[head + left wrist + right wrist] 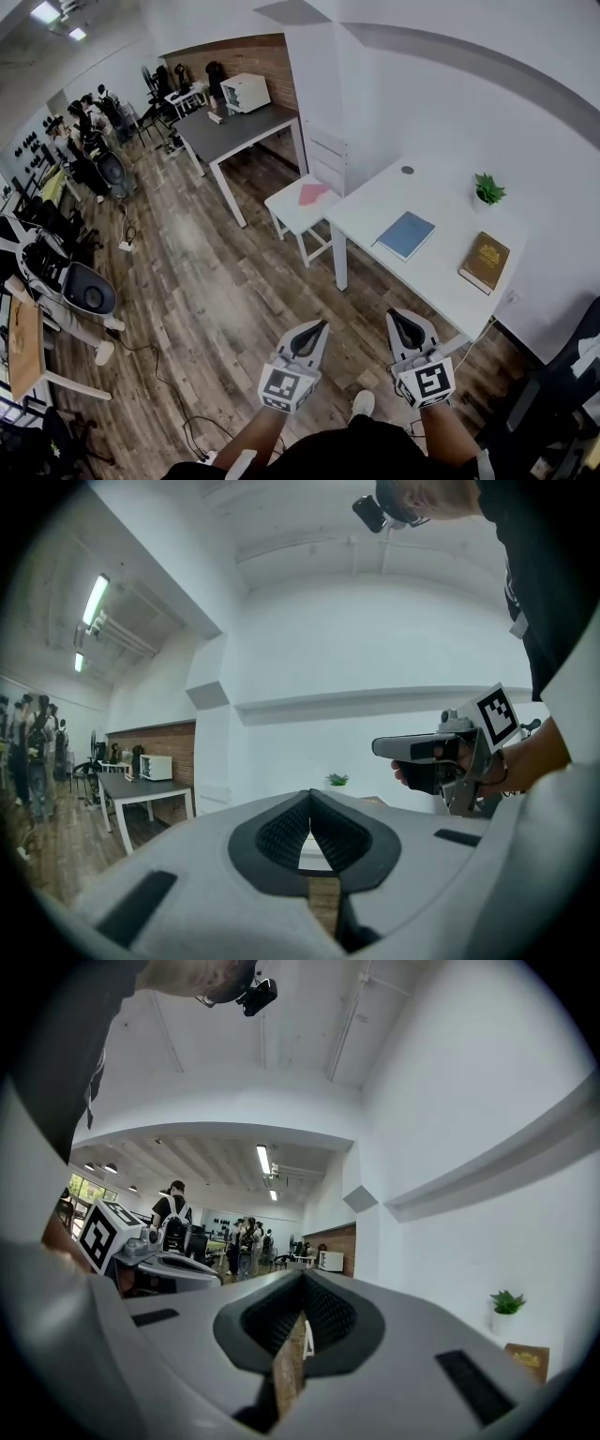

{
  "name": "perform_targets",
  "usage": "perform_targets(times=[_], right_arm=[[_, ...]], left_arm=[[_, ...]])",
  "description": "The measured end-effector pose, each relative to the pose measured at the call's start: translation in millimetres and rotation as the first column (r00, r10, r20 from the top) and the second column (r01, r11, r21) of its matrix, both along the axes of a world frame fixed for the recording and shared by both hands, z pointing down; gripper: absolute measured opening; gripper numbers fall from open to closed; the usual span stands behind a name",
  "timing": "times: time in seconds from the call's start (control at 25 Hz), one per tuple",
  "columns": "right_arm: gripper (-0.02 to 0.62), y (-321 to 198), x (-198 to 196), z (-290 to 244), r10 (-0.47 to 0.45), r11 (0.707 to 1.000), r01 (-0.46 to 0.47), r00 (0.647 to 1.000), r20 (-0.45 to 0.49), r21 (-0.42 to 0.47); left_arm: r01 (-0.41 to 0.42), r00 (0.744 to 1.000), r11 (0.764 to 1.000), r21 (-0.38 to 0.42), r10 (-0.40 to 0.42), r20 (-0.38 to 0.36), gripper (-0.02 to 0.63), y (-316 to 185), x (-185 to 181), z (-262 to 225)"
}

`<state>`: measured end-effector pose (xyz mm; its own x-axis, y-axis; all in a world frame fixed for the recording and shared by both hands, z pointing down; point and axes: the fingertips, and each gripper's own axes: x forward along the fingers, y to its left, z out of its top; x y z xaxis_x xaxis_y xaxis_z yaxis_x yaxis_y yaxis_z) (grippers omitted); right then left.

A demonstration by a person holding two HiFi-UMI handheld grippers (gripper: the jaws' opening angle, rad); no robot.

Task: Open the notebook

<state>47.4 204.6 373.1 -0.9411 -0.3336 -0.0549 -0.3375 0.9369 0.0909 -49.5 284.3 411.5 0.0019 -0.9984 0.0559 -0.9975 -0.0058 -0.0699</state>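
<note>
The grey-and-white left gripper (pixel 317 328) is held level over the brown wood-plank floor (pixel 206 272), its jaws pressed together with nothing between them. Just beside it, the matching right gripper (pixel 403 317) is also closed on nothing, near the edge of the white rectangular table (pixel 375 202). On that table, well apart from both grippers, lies the thin blue notebook (pixel 406 234), flat and closed. Farther right rests a brown hardcover book (pixel 485 262), also closed, and behind it stands a small green potted plant (pixel 487 189) near the wall.
</note>
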Motion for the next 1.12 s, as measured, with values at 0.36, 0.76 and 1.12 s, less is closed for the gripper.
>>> perform_targets(times=[0.36,0.76,1.12], right_arm=[[0.002,-73,-4,5,-0.008,1.0,0.008,1.0,-0.004,-0.016],[0.002,-121,-2,11,-0.007,1.0,0.007,1.0,-0.008,-0.015],[0.002,-172,-14,25,0.046,0.998,-0.047,0.999,-0.027,-0.033]], left_arm=[[0.023,0.999,1.0,0.001,-0.023,-0.025,0.005,-69,-10,0],[0.031,0.999,0.999,-0.015,-0.032,-0.021,0.005,-114,-9,8],[-0.023,0.999,0.999,-0.03,0.022,-0.023,0.005,-172,-28,20]])
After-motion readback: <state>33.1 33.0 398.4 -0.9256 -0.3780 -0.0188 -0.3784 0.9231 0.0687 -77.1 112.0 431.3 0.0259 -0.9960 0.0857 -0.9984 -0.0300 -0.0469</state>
